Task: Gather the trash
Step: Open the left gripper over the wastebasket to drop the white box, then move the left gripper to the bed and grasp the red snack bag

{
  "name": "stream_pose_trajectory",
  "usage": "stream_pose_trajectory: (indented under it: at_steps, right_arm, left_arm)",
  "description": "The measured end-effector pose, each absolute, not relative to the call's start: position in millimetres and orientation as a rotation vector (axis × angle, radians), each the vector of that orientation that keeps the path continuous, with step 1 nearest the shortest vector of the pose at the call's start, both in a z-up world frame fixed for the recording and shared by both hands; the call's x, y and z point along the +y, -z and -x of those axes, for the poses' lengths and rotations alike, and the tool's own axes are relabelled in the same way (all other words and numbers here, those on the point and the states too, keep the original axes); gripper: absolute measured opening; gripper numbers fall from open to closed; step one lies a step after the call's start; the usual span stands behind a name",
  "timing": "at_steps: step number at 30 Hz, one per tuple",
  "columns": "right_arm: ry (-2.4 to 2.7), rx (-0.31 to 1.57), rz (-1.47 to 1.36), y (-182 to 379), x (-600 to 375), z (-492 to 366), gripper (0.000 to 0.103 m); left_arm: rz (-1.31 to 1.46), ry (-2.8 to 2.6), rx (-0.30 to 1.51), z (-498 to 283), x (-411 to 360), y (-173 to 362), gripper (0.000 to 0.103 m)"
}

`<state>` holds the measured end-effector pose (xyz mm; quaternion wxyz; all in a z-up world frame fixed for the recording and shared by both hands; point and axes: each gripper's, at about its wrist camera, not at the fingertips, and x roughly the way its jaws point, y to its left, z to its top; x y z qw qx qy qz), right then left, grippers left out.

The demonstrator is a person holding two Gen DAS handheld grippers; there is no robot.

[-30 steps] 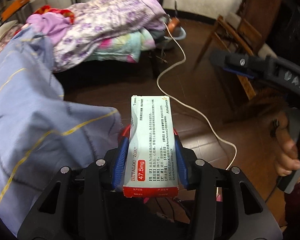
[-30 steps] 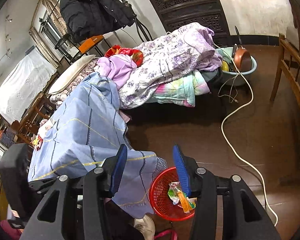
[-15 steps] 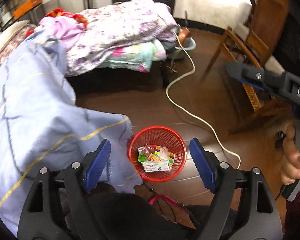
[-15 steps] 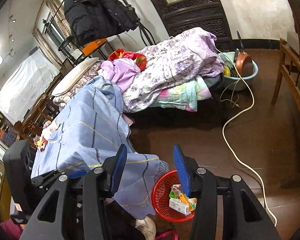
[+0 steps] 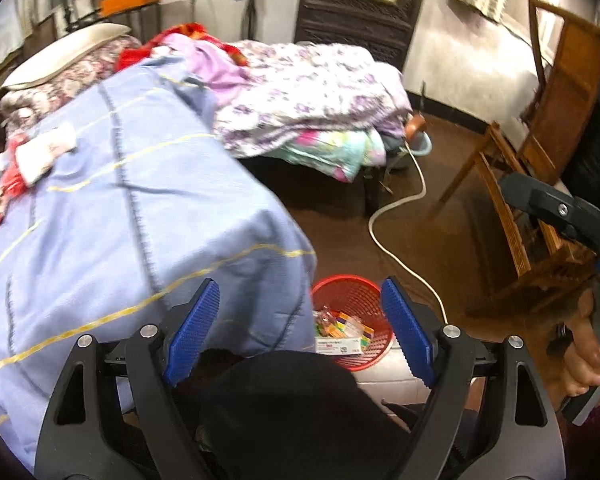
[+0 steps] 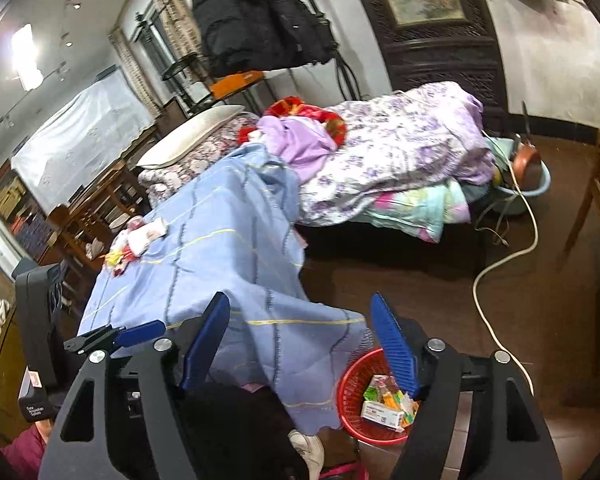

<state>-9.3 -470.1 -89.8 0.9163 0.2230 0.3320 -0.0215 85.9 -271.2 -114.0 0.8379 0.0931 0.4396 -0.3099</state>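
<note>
item: remaining trash (image 5: 28,160) — a small heap of wrappers, red, white and yellow, lying on the blue blanket (image 5: 140,208) that covers the bed.
position relative to grippers: up and to the left of both, well apart from each; in the right wrist view the same heap (image 6: 136,240) sits at the far left edge of the blanket.
long axis: heap runs roughly along the blanket's left edge; single pieces too small to tell.
nearer hand: judged the left, since the left gripper (image 5: 300,332) shows the heap closer to its side.
left gripper: jaws opening, wide apart, nothing between them.
right gripper (image 6: 300,344): jaws opening, nothing between them.
collected so far: red basket (image 5: 352,288) on the floor, just below the blanket's corner, holds a white medicine box (image 5: 338,346) and coloured wrappers.
judgement: next reach goes away from the basket, leftward over the bed.
</note>
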Motion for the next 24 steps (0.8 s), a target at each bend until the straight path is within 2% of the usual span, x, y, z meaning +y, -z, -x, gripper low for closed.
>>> stream_pose_trajectory:
  at_steps: [9, 17, 24]
  right_arm:
    - [-0.075, 0.72, -0.398, 83.2, -396.9, -13.0, 0.075]
    - [-0.168, 0.735, -0.36, 98.6, -332.9, -50.0, 0.075]
    - [-0.124, 0.598, -0.305, 109.1, -297.3, -87.2, 0.075]
  left_arm:
    - [-0.11, 0.504, 0.892, -105.1, -192.0, 108.9, 0.084]
    - [-0.013, 0.269, 0.887, -157.7, -82.0, 114.2, 0.085]
    - [0.082, 0.11, 0.865, -208.0, 0.3, 106.9, 0.085]
